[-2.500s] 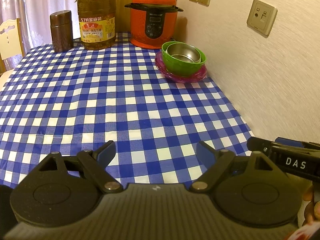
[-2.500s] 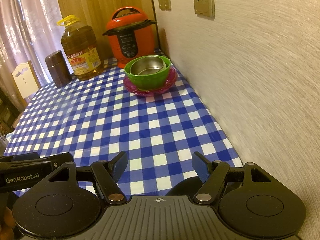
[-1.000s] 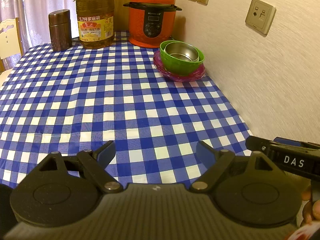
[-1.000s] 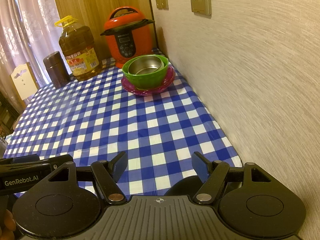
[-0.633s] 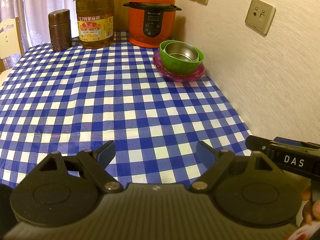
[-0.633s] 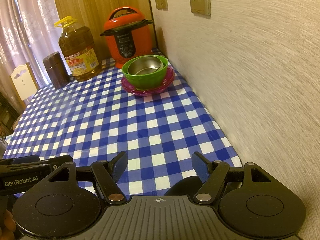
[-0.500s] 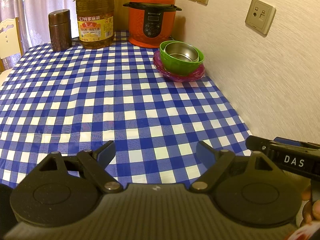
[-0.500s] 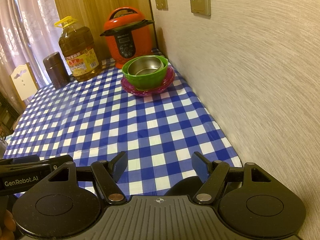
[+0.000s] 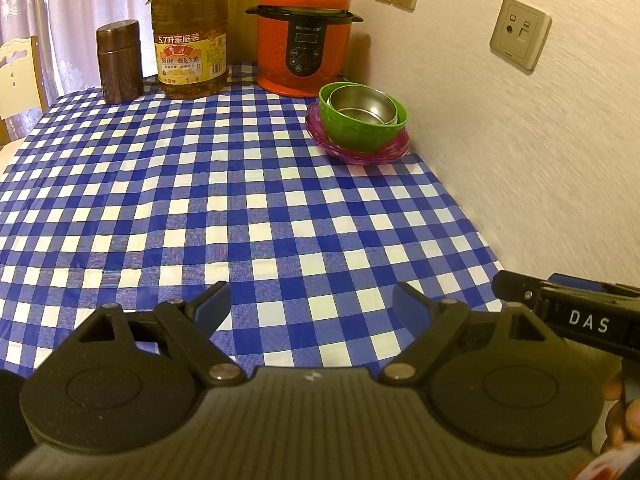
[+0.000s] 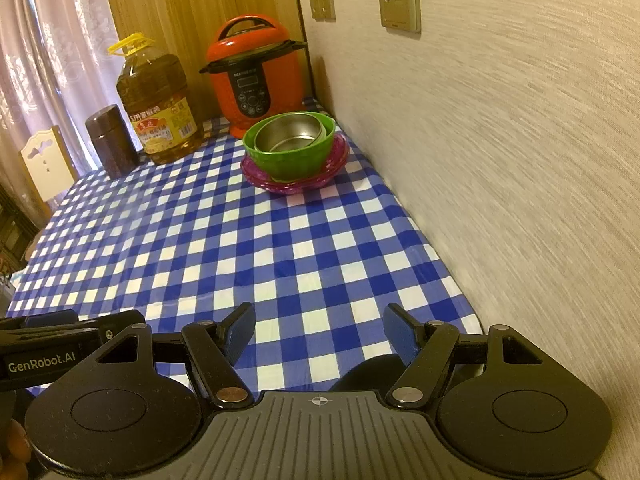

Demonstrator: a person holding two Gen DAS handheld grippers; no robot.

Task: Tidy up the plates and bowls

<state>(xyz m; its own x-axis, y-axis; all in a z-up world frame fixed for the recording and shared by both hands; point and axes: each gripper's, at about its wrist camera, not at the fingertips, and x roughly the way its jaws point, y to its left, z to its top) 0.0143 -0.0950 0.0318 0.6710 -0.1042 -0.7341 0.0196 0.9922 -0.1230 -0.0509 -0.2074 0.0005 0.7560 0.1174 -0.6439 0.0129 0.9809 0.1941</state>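
A steel bowl [image 9: 362,105] sits nested in a green bowl [image 9: 360,132], which stands on a purple plate [image 9: 390,151] at the far right of the table by the wall. The same stack shows in the right wrist view: steel bowl [image 10: 290,134], green bowl [image 10: 294,164], purple plate [image 10: 332,168]. My left gripper [image 9: 310,306] is open and empty, low over the table's near edge. My right gripper [image 10: 320,334] is open and empty, also near the front edge. Both are far from the stack.
A red pressure cooker [image 9: 304,36], an oil jug [image 9: 190,36] and a brown canister [image 9: 119,62] line the back of the blue checked table [image 9: 200,200]. The wall [image 9: 520,160] runs along the right. A chair [image 9: 18,76] stands at the far left.
Both grippers have drawn back very slightly from the stack since 2.5 s ago. Nothing has moved in the last half second.
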